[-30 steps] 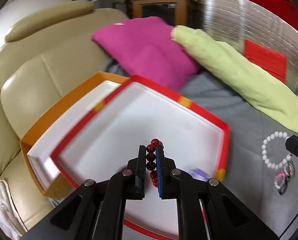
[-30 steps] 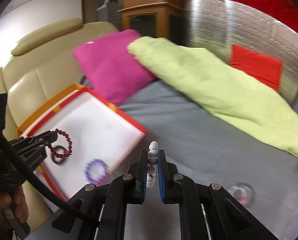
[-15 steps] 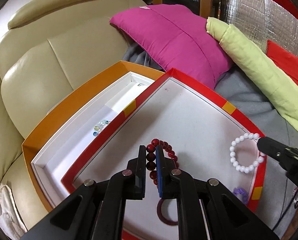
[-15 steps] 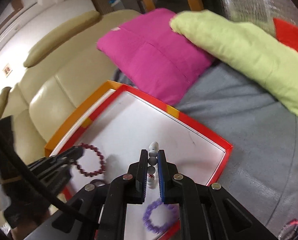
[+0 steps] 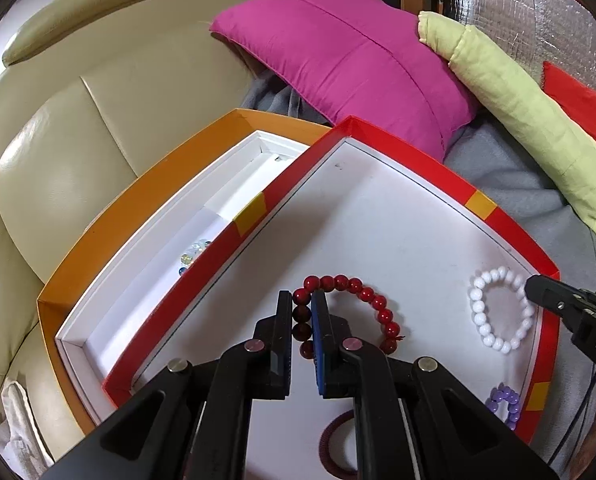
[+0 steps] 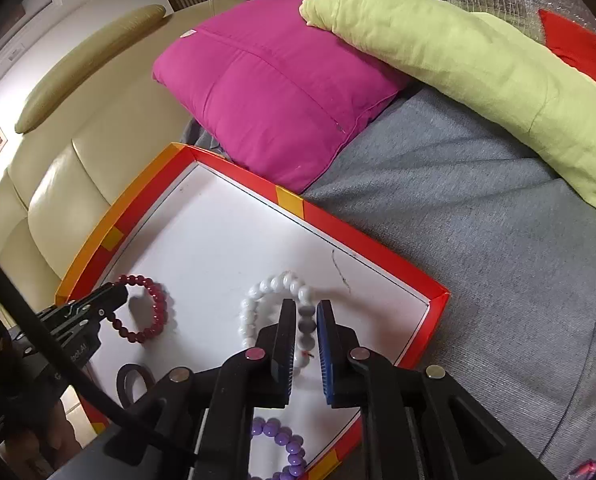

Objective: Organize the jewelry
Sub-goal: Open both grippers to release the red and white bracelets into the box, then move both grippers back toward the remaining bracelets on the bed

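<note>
A red-rimmed white tray [image 5: 410, 152] [image 6: 362, 236] lies on the sofa. My left gripper [image 5: 301, 304] is shut on a red bead bracelet [image 5: 362, 294], whose loop rests on the tray floor; it also shows in the right wrist view [image 6: 153, 304]. My right gripper [image 6: 306, 312] is shut on a white bead bracelet [image 6: 265, 286], which lies low on the tray; it also shows in the left wrist view [image 5: 494, 312]. A purple bead bracelet [image 6: 281, 440] [image 5: 506, 400] and a dark red ring band [image 5: 334, 448] [image 6: 129, 380] lie near the tray's front.
An orange-rimmed white tray [image 5: 145, 204] with a few glass beads [image 5: 193, 252] sits under the red tray on the left. A magenta cushion [image 5: 350, 64] and a green cushion [image 6: 478, 68] lie behind on the grey blanket [image 6: 478, 232]. The cream leather sofa [image 5: 77, 120] is on the left.
Both grippers have moved down over the red tray with their bracelets. The red and white bracelets now rest on the tray floor, and the jaws have eased slightly.
</note>
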Demonstrator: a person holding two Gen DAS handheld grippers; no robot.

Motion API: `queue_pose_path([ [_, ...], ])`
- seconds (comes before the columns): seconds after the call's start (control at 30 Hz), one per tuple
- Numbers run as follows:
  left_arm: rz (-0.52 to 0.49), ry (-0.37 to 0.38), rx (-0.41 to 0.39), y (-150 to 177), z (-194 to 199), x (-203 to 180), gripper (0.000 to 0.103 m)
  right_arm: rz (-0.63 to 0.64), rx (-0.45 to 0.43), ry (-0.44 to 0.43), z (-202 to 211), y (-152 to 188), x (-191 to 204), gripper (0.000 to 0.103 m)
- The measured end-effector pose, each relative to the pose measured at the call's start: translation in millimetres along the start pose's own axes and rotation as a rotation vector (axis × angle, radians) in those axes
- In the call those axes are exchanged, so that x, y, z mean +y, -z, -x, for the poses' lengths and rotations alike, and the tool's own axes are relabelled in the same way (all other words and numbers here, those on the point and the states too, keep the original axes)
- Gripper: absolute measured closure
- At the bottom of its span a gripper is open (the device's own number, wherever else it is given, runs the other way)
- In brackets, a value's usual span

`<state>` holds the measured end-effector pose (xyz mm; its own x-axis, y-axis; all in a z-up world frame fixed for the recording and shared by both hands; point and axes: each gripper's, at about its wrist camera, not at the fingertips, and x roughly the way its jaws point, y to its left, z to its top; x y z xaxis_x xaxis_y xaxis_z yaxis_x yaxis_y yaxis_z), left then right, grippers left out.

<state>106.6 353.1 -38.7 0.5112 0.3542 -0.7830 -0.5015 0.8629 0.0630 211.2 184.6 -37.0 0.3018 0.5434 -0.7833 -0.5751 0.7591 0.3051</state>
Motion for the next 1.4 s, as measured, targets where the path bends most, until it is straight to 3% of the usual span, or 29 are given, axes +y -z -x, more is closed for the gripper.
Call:
queue_pose_path([
  [0.1,-0.004,-0.011,0.005,1,-1,1,0.093,0.002,0.003,0.015,1,0,0,0.09],
  [0.17,-0.005,-0.014,0.009,2,-2,2,0.093,0.001,0.003,0.031,1,0,-1,0.084],
  [0.2,-0.01,-0.015,0.004,3,-1,2,0.093,0.001,0.001,0.034,2,0,-2,0.077],
  [0.27,-0.027,-0.02,-0.002,2,-1,0,0.093,0.002,-0.013,0.047,6,1,-3,0.051],
  [0.33,-0.029,-0.027,-0.011,0,2,0,0.091,0.003,-0.037,0.054,13,1,-3,0.042],
  [0.4,-0.033,-0.043,-0.003,0,3,-1,0.071,0.01,-0.049,0.06,20,3,-3,0.041],
  [0.43,-0.034,-0.052,-0.002,0,4,-1,0.052,0.009,-0.054,0.061,26,4,-4,0.038],
  [0.47,-0.036,-0.067,-0.017,1,7,-1,0.045,0.007,-0.062,0.06,31,6,-5,0.037],
  [0.67,-0.059,-0.085,-0.054,5,26,-4,0.042,-0.013,-0.11,0.075,64,19,-19,0.026],
  [0.93,-0.068,-0.071,-0.099,14,61,-20,0.042,-0.064,-0.132,0.1,96,46,-47,0.026],
  [1.1,-0.101,-0.043,-0.125,22,83,-46,0.041,-0.111,-0.142,0.119,118,69,-69,0.025],
  [1.2,-0.127,-0.023,-0.143,27,96,-64,0.041,-0.133,-0.14,0.123,128,80,-82,0.015],
  [1.4,-0.172,0.032,-0.17,40,118,-106,0.039,-0.18,-0.162,0.141,161,109,-110,0.015],
])
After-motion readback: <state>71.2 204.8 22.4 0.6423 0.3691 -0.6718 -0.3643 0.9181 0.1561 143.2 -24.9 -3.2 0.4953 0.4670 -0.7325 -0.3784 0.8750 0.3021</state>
